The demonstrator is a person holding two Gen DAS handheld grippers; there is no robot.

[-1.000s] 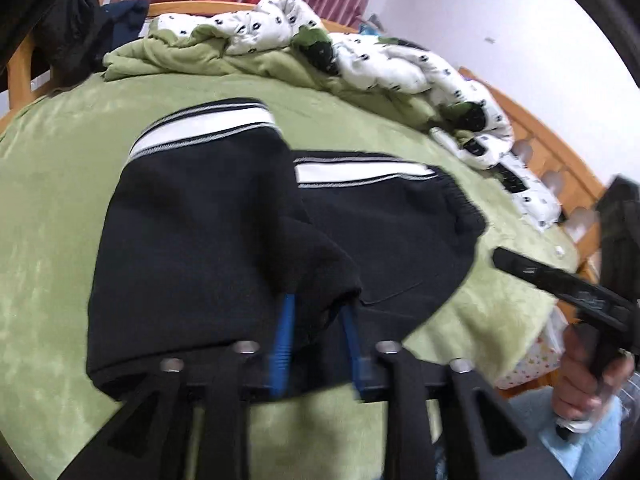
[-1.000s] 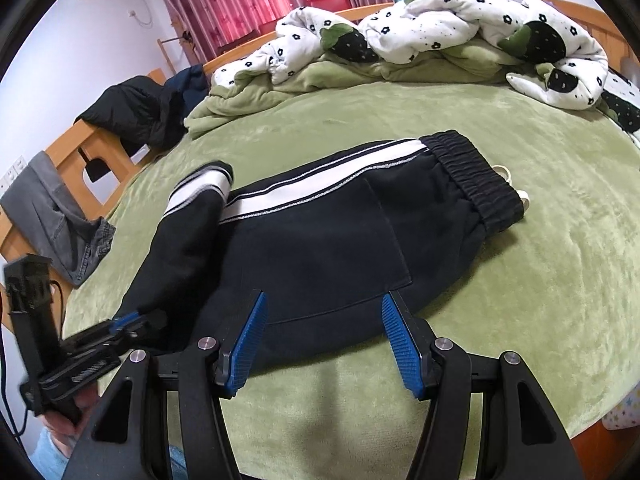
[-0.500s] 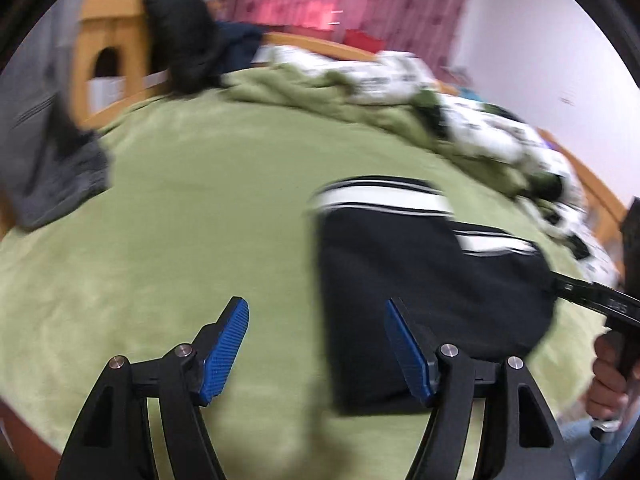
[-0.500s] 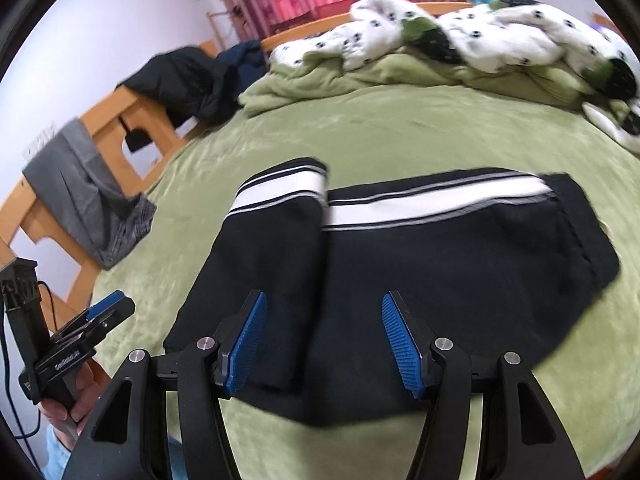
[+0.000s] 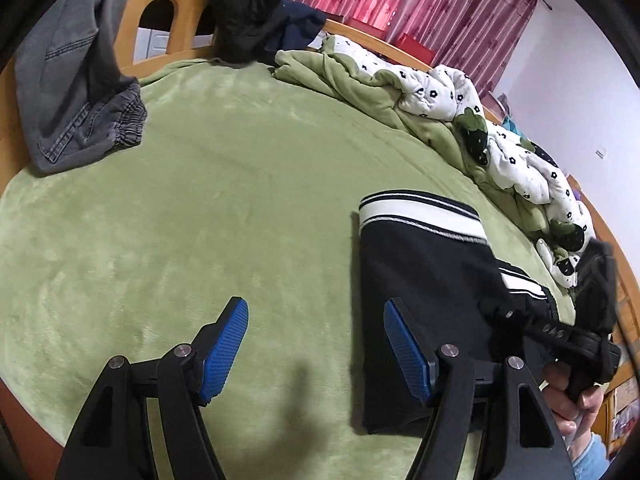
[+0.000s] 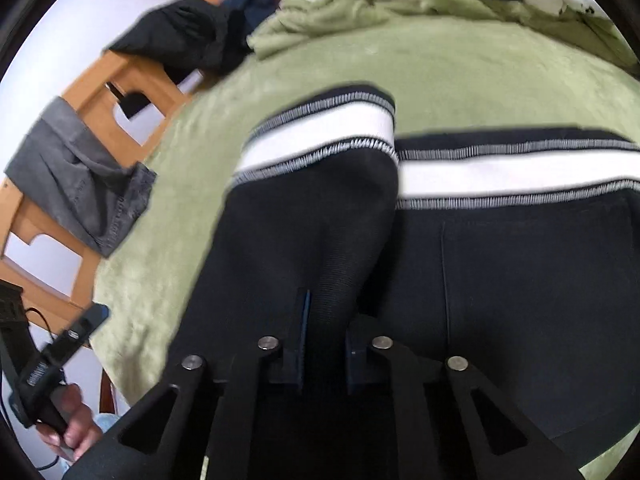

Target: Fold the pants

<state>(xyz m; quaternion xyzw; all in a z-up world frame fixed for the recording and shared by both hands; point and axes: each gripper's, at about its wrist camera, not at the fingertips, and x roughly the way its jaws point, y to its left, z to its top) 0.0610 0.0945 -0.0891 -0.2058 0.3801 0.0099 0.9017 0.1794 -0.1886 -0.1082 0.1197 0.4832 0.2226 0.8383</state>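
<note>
At the bottom center of the right wrist view, the right tongs have just been closing and pinch the folded black pants on the green bed, probably to lift this layer. The left tongs stand released over the blanket, their right finger at the pants' left edge.

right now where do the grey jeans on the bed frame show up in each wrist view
Left wrist view: the grey jeans hang at upper left, draped over the wooden bed frame, their cuff on the green blanket.
Right wrist view: the grey jeans sit at middle left, over the same frame.
Shared landmark: the black pants' white stripe.
</note>
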